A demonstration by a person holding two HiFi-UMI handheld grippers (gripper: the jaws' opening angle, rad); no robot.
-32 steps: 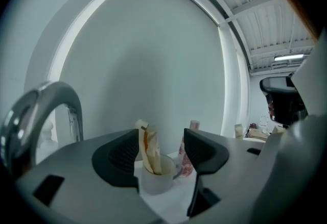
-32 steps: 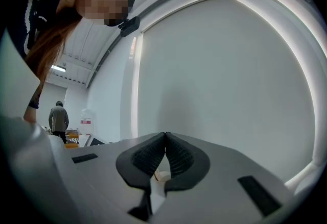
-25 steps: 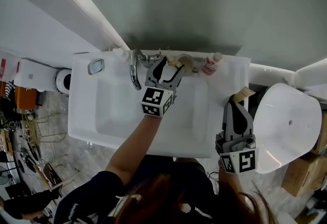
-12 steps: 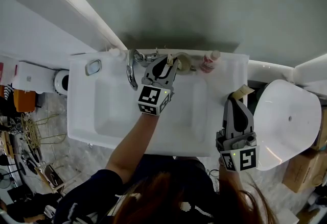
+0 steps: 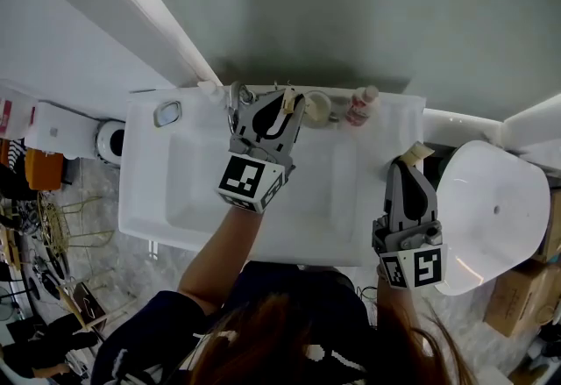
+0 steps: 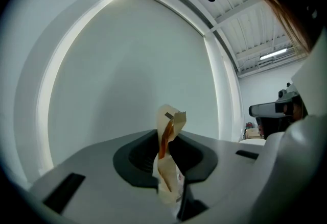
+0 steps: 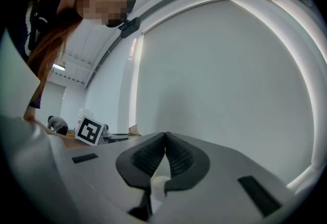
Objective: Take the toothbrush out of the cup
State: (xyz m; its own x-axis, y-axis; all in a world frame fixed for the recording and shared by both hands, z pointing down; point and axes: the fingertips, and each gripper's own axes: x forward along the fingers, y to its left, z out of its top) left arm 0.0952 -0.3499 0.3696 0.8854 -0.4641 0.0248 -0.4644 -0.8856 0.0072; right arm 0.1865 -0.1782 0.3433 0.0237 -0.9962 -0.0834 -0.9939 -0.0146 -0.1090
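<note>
Cream-wrapped toothbrush [image 6: 166, 164] sits clamped in our left tongs [image 5: 282, 103], whose jaws have just closed on it and risen, cup [image 5: 316, 105] just right of their tips, so we judge it nearly out; right tongs [image 5: 408, 166] stay closed, well right.

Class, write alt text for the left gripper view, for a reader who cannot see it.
The left claw, its jaws having just closed further, pinches a toothbrush in a cream and orange wrapper. Behind it is a plain pale wall.
</note>
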